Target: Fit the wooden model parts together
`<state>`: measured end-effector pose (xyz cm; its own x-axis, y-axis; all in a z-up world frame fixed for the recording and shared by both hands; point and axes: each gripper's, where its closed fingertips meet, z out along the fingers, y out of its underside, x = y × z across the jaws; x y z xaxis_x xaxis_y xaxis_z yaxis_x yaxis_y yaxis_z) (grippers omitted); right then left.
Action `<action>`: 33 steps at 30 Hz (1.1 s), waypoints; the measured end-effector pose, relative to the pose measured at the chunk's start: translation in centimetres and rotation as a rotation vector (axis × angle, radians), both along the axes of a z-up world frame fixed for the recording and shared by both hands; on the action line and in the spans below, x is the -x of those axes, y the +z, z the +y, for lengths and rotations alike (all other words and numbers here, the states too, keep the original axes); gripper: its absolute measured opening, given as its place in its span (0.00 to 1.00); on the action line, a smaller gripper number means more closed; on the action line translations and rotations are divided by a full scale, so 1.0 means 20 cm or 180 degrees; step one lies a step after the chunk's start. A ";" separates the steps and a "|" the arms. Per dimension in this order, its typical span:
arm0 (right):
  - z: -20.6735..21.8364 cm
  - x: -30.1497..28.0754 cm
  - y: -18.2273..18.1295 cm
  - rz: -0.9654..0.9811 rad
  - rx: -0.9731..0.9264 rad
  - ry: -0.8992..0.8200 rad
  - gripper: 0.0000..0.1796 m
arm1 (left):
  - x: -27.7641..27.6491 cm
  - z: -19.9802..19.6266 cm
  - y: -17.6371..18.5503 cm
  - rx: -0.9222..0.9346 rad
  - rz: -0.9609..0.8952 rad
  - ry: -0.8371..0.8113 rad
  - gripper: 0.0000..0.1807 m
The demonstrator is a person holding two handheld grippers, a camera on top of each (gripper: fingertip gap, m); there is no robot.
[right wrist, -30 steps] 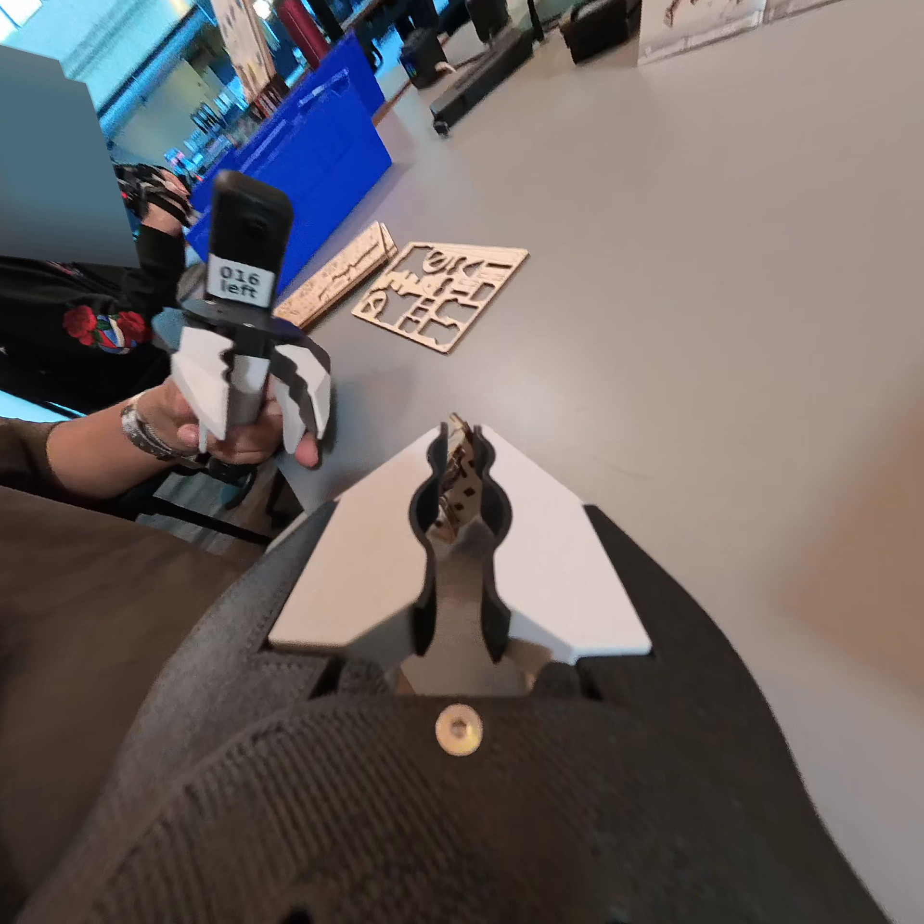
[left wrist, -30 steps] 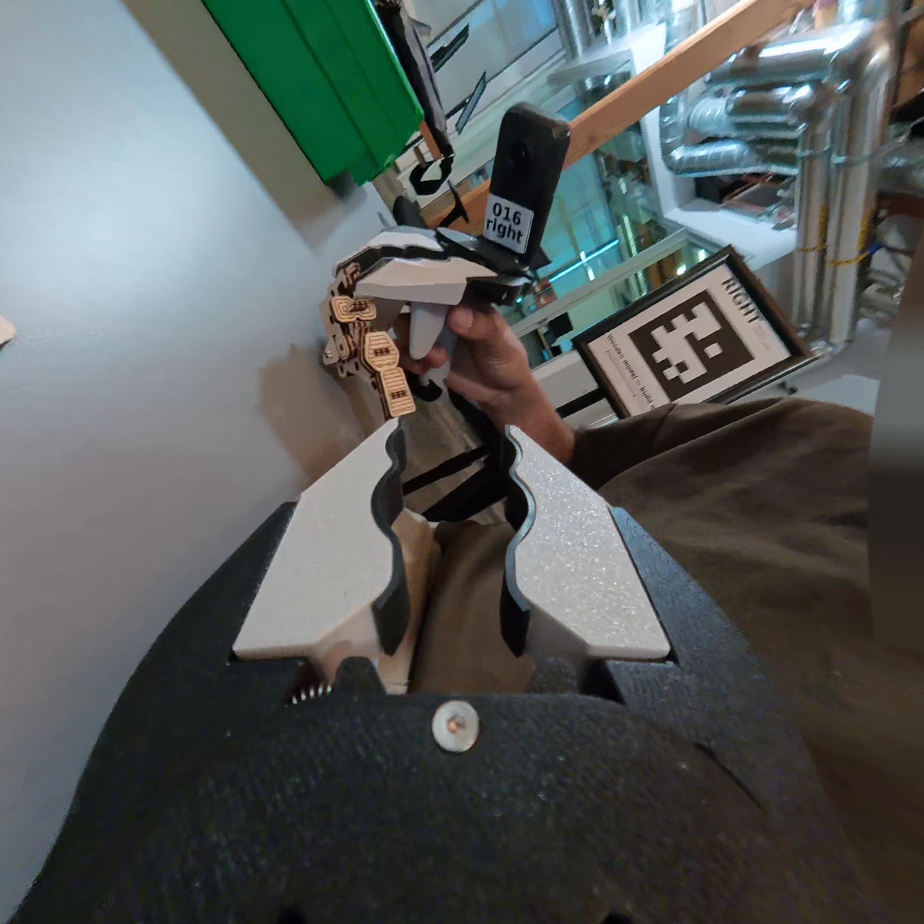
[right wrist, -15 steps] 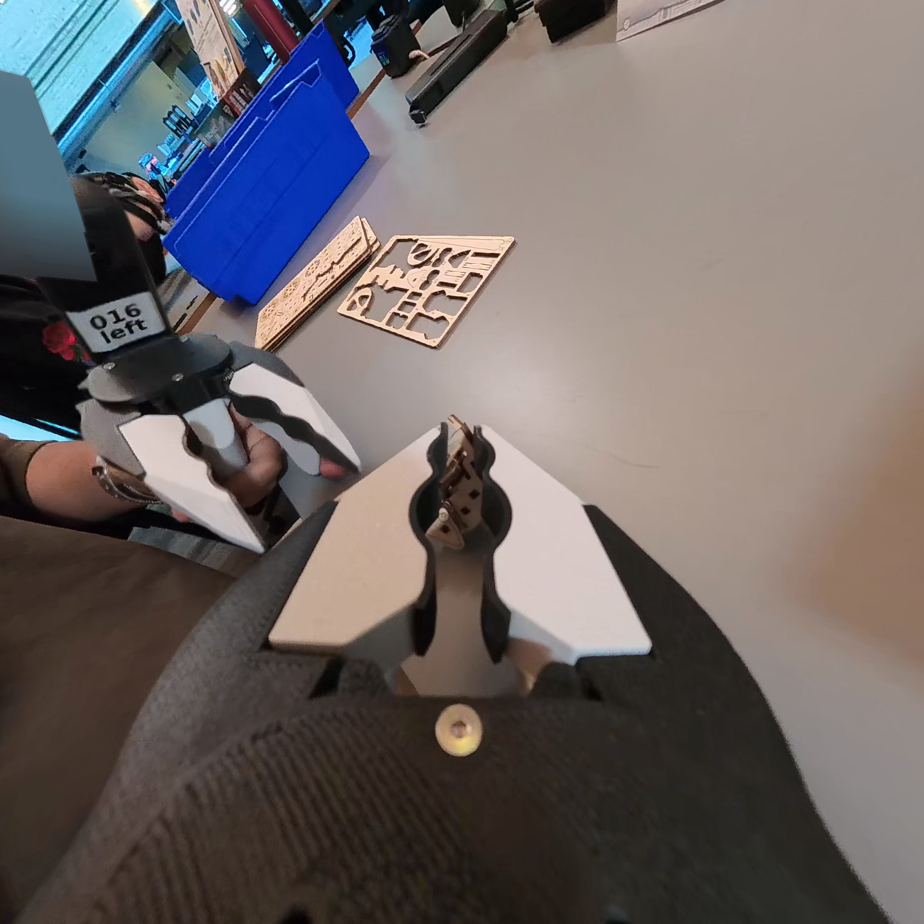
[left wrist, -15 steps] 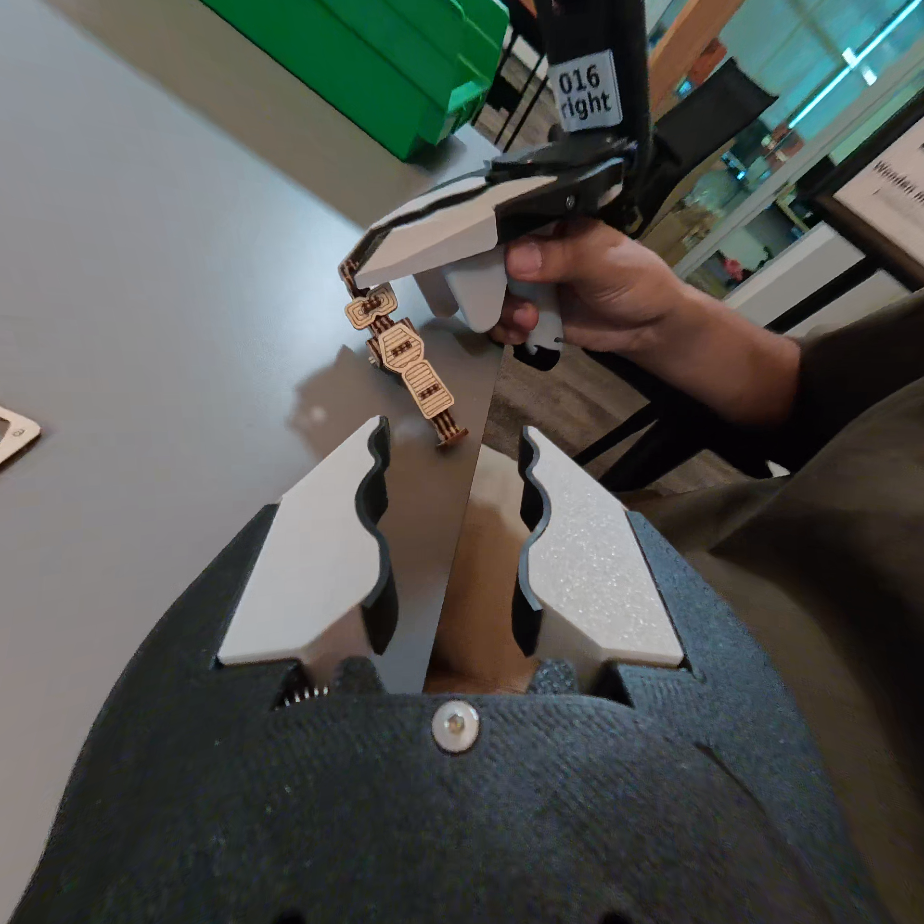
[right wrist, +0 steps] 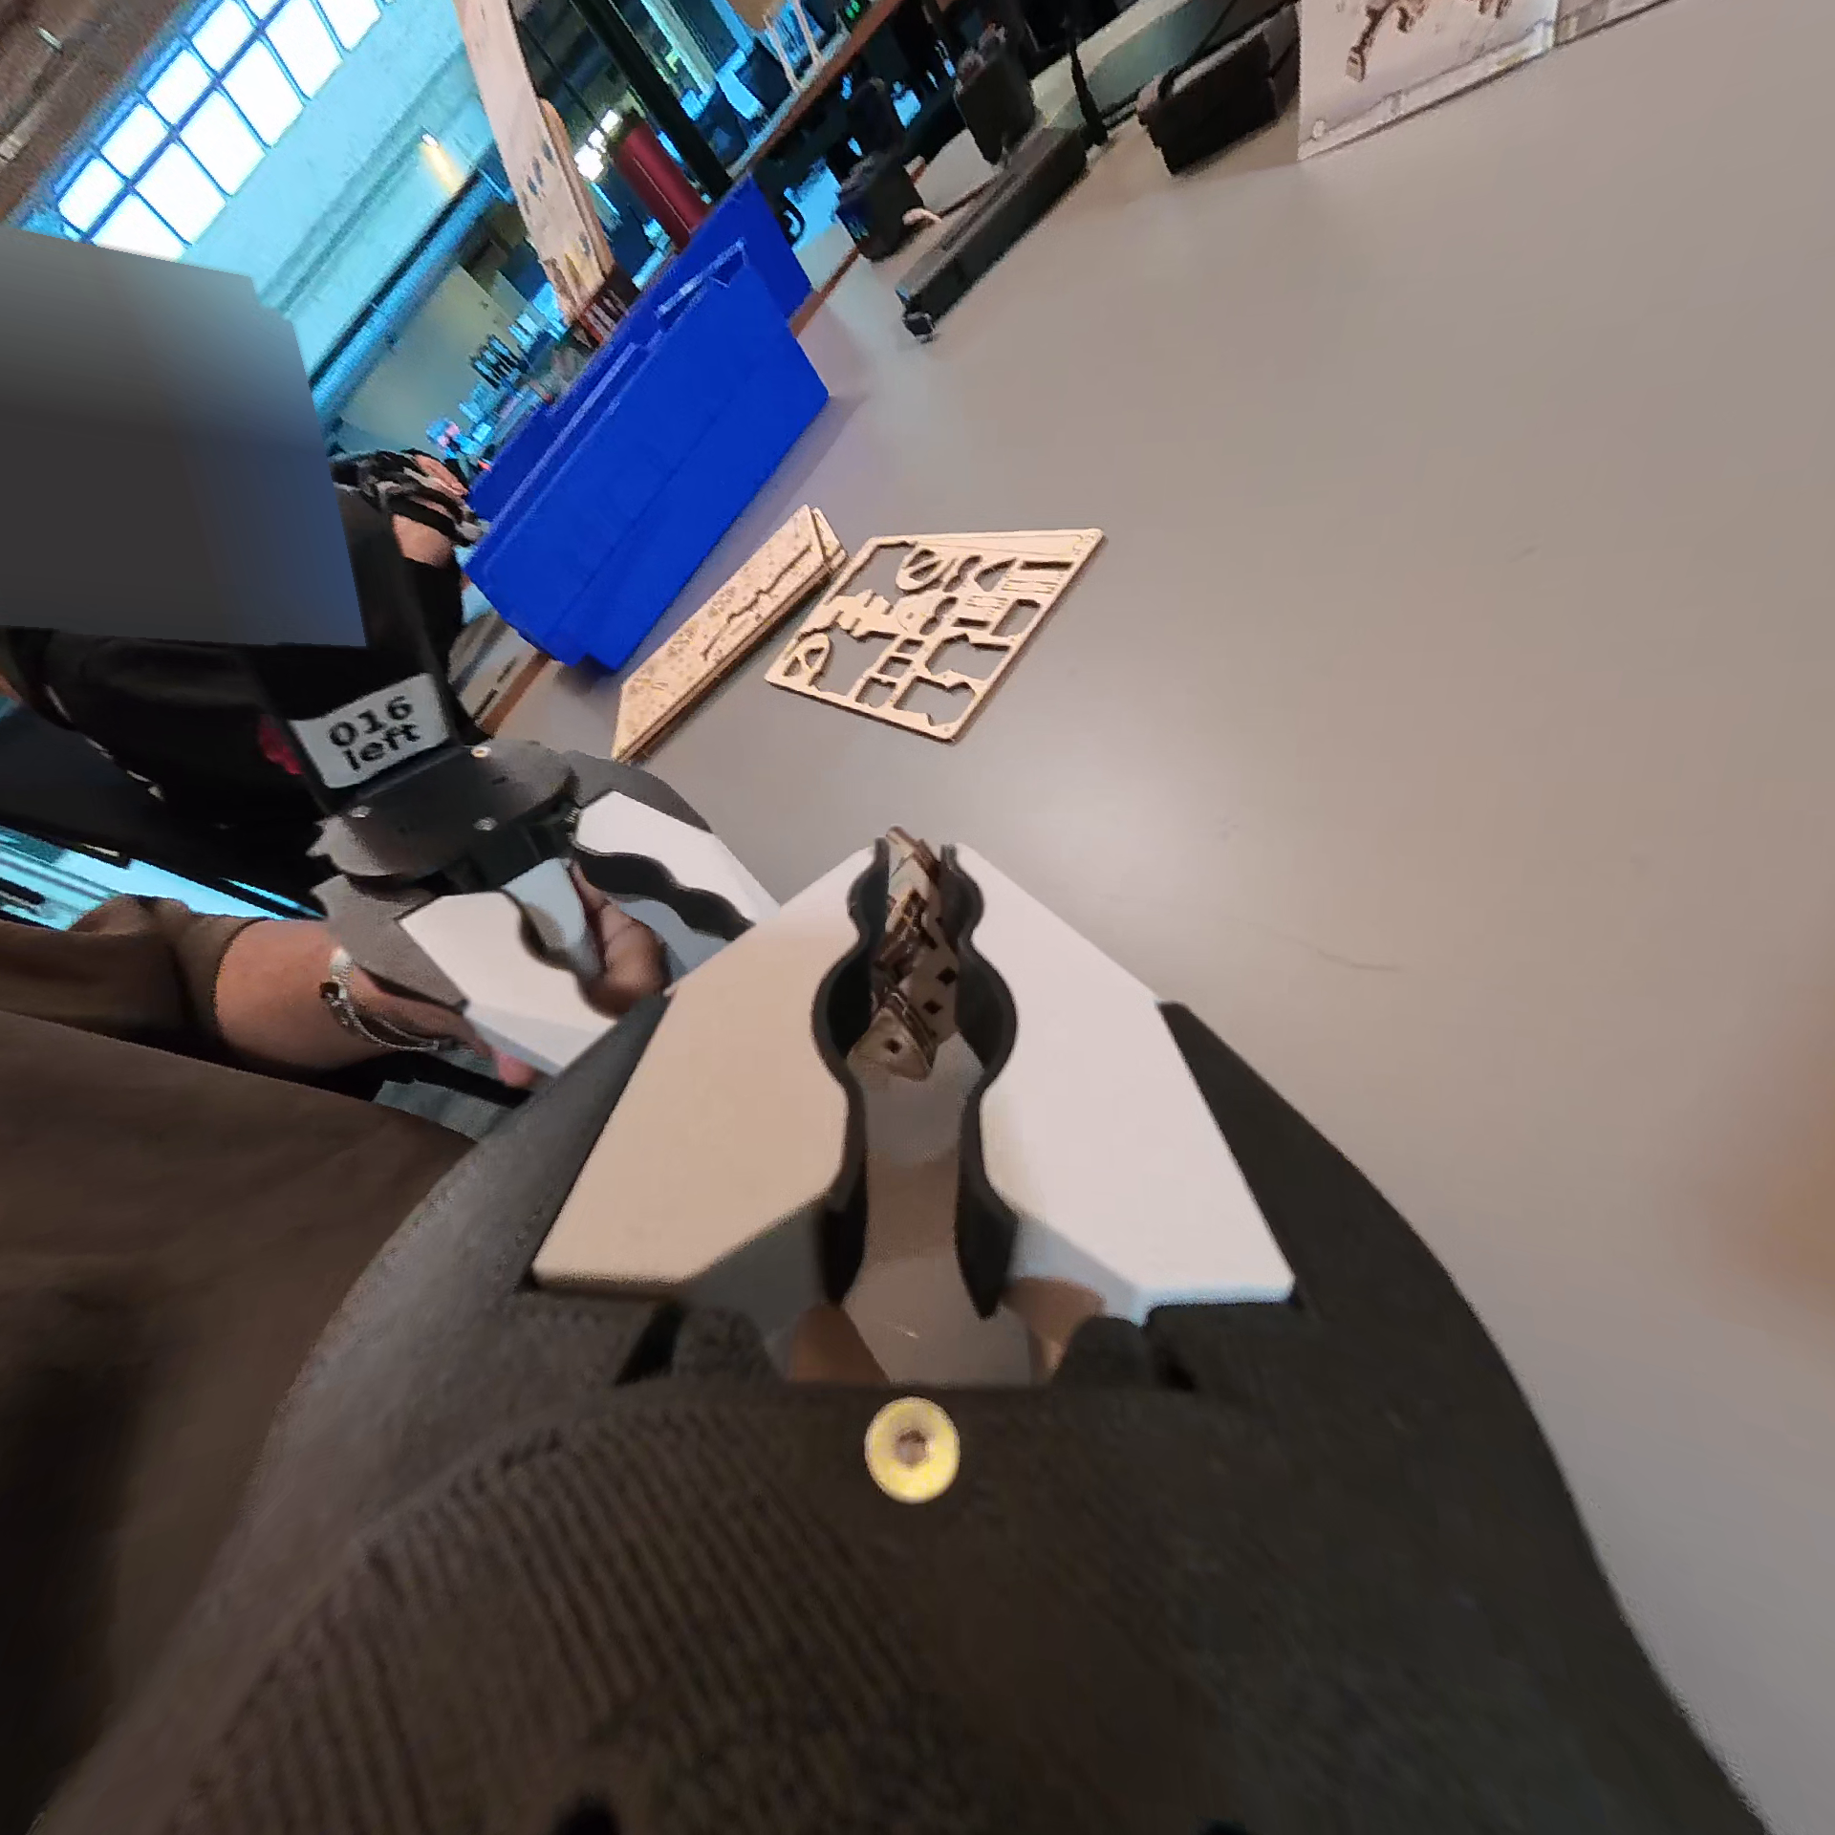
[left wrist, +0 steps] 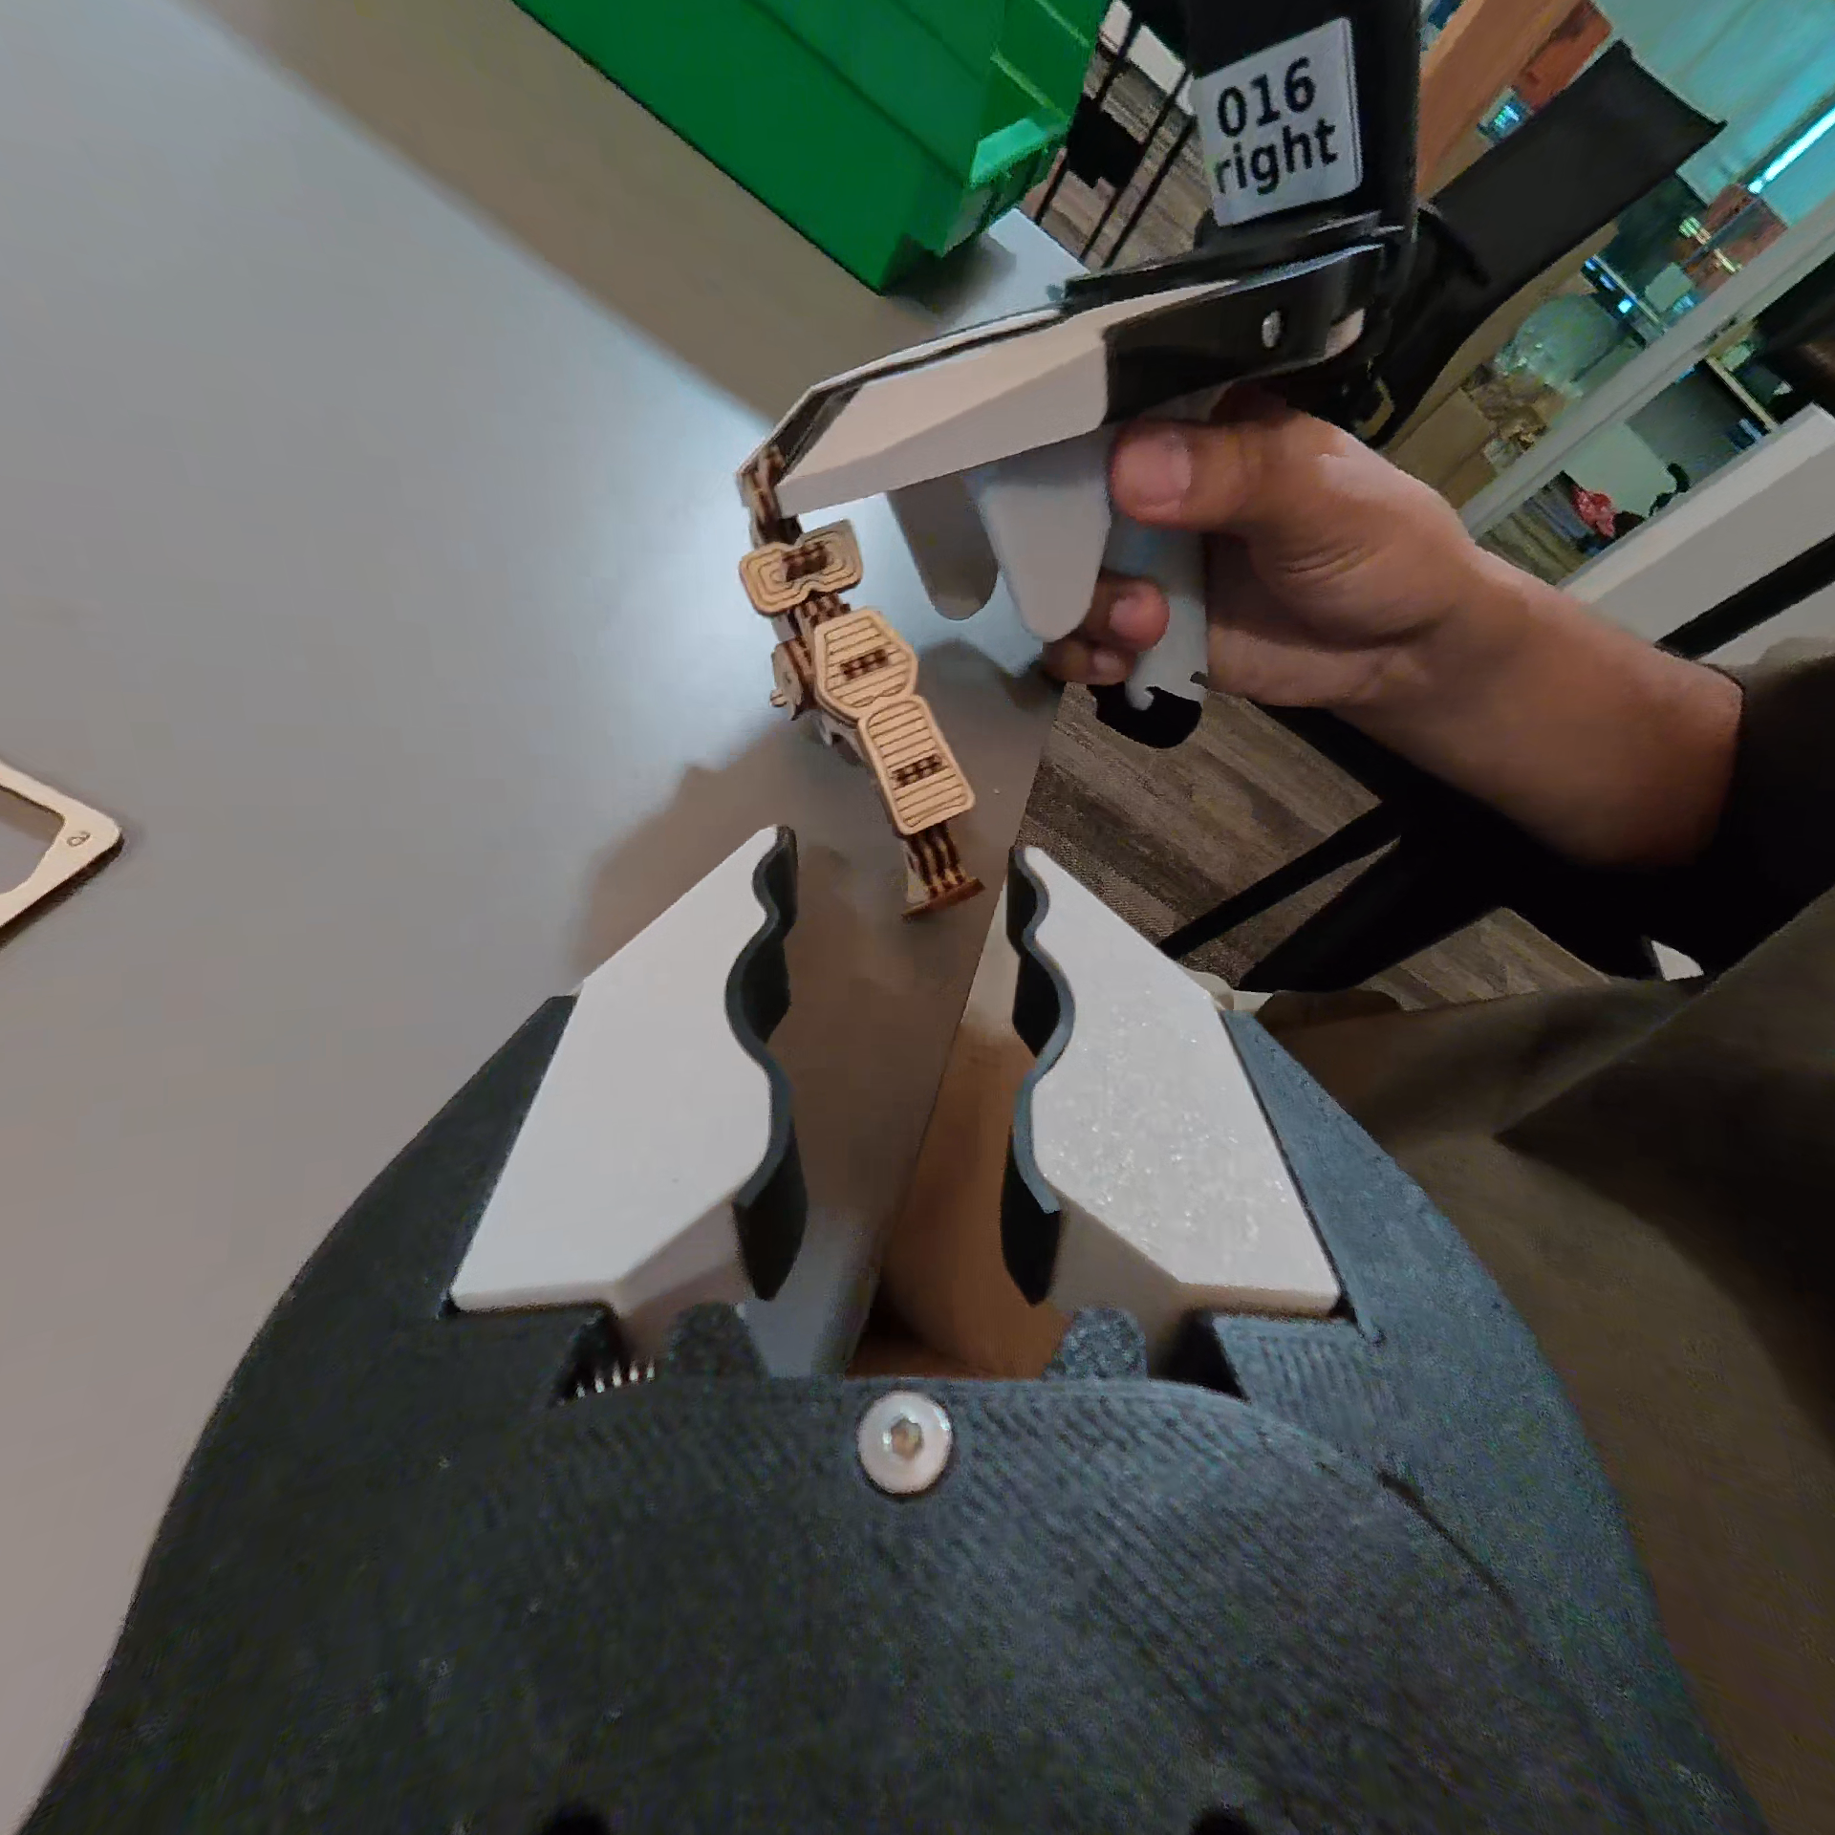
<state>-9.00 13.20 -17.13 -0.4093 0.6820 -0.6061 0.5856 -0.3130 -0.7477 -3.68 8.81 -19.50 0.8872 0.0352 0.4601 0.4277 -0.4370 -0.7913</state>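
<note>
My right gripper [right wrist: 912, 862] is shut on a small wooden model assembly [right wrist: 909, 958], pinched between its jaws. In the left wrist view the right gripper [left wrist: 779, 477] holds that assembly [left wrist: 874, 695] hanging down over the near edge of the grey table [left wrist: 298, 496]. My left gripper [left wrist: 899, 879] is open and empty, its jaws just below the lower tip of the hanging assembly without touching it. In the right wrist view the left gripper [right wrist: 586, 933] sits close to the left of my right gripper, open.
A punched-out wooden parts sheet [right wrist: 933, 635] and a stack of wooden sheets [right wrist: 725, 635] lie on the table beyond, next to a blue bin [right wrist: 645, 506]. A green bin [left wrist: 844, 129] stands at the far table edge. A sheet corner [left wrist: 50, 854] shows at left. Tip to tip, the grippers are about 8 cm apart.
My left gripper has swung up toward the hanging assembly and come close beneath it. The right gripper has kept its hold and the two grippers are now nearer each other.
</note>
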 end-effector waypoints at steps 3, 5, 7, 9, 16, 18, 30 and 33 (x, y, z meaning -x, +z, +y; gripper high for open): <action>-0.01 0.00 0.03 0.0050 0.0113 0.0017 0.05 | 0.01 0.00 0.00 -0.0007 -0.0047 0.0016 0.21; -0.02 0.00 0.04 0.0076 0.0159 0.0027 0.05 | 0.01 0.00 0.00 -0.0013 -0.0064 0.0019 0.21; -0.03 0.00 0.04 0.0089 0.0171 0.0037 0.05 | 0.01 0.00 0.01 -0.0022 -0.0067 0.0029 0.21; -0.03 -0.01 0.04 0.0085 0.0169 0.0053 0.05 | 0.01 0.00 0.01 -0.0029 -0.0082 0.0037 0.20; -0.02 -0.01 0.04 0.0058 0.0171 0.0030 0.04 | 0.08 -0.02 0.04 -0.0136 -0.0313 0.0180 0.17; -0.01 -0.01 0.03 0.0013 0.0215 0.0019 0.05 | 0.09 -0.03 0.05 -0.0169 -0.0382 0.0218 0.17; 0.00 -0.02 -0.05 -0.0282 0.0229 0.0112 0.04 | 0.21 -0.07 0.05 -0.0184 -0.0480 0.0453 0.16; -0.01 -0.02 -0.06 -0.0304 0.0201 0.0137 0.04 | 0.22 -0.07 0.05 -0.0178 -0.0533 0.0473 0.16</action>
<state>-8.56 13.06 -18.37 -0.3756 0.6243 -0.6849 0.6671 -0.3309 -0.6674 -8.01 7.45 -18.56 0.7852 0.1302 0.6054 0.6115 -0.3169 -0.7250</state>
